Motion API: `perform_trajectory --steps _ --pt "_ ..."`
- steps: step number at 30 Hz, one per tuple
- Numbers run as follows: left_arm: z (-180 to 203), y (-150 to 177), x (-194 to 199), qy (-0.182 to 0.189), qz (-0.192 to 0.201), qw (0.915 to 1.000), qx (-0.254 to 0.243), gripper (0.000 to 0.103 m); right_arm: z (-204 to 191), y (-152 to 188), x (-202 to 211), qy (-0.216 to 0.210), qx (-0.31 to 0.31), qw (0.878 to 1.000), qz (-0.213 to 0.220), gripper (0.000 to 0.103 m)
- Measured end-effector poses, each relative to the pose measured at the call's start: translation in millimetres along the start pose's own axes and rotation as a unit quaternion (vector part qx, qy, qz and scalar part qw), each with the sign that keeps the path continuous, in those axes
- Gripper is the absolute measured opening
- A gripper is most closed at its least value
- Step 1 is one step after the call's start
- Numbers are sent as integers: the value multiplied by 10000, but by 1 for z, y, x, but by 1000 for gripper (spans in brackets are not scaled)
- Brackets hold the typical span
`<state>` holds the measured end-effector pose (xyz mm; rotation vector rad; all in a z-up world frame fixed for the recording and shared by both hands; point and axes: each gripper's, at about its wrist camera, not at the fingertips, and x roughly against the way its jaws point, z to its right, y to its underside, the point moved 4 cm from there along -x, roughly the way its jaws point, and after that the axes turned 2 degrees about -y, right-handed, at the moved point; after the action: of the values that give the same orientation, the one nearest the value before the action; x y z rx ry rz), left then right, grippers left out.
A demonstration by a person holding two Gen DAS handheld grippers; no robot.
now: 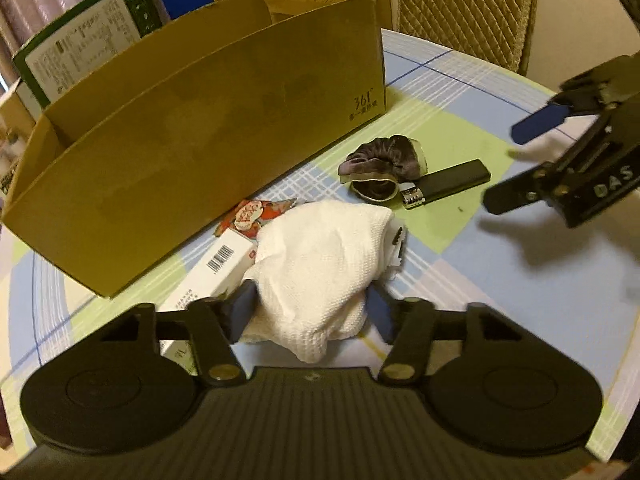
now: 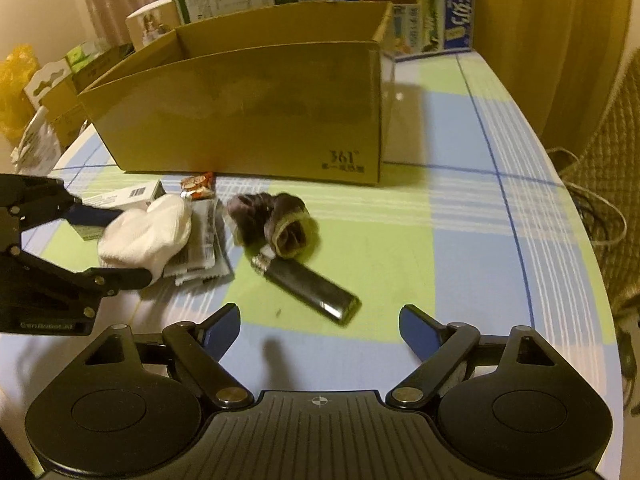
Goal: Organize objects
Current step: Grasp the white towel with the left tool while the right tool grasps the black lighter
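White knitted cloth [image 1: 320,264], one bundle, is clamped between the left gripper's [image 1: 314,312] fingers just before one open cardboard box [image 2: 248,120]. One dark scrunchie [image 2: 276,220] touches one black lighter [image 2: 312,288]. The right gripper [image 2: 320,332] hangs spread wide, empty, over bare checked tablecloth [image 2: 460,260].

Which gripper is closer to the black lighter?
Right. The right gripper hangs open just short of the black lighter; the left gripper is off to its side, closed on the white cloth.

White cloth [image 1: 320,264], dark scrunchie [image 1: 380,172] and black lighter [image 1: 452,182] lie before the open cardboard box [image 1: 200,140].
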<state>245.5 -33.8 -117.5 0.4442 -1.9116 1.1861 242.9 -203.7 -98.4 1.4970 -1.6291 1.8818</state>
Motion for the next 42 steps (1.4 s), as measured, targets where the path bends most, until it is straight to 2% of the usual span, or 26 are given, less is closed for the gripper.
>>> perform_trajectory --steps 3,6,10,13,15,16,18,20,25,27,28,30,33,38,42 --pt "-1 2 5 -22 -47 9997 240 29 -4 -9 -13 -62 262 9996 -96 83" --pt "-3 6 13 13 -20 9987 516 23 -9 -13 -27 -99 600 9979 -206 77" --pt "-2 14 25 91 -61 9966 823 23 -13 -13 -40 -22 933 9951 -317 67" --pt "2 22 36 142 -79 9944 1040 23 -12 -12 -40 18 788 9963 -334 58" --pt "4 28 42 126 -94 9932 1152 23 -13 -10 -35 76 682 9970 -372 41" --pt "5 31 45 117 -93 9923 1233 23 -14 -7 -31 55 579 9975 -399 37" --pt "8 36 50 107 -94 9902 1391 23 -17 -2 -23 -60 351 9983 -456 27" --pt "10 40 54 94 -93 9888 1486 23 -22 7 -14 -241 140 9983 -504 23" --pt "15 44 61 118 -104 9879 1544 23 -35 29 4 -585 -93 9968 -545 22" --pt "14 46 62 104 -92 9874 1574 23 -44 35 10 -706 107 9959 -559 22" --pt "13 46 63 76 -86 9871 1600 23 -47 37 12 -663 244 9962 -505 23" --pt "10 47 64 11 -71 9865 1638 23 -44 36 16 -484 411 9975 -315 34" --pt "6 46 64 -78 -32 9856 1692 23 -33 27 14 -371 293 9988 -147 44" --pt "2 41 57 -149 -48 9846 1740 23 -33 9 -6 -356 462 9983 -79 44" --pt "4 38 52 -240 32 9865 1622 27 -38 1 -24 -207 675 9975 -44 44"
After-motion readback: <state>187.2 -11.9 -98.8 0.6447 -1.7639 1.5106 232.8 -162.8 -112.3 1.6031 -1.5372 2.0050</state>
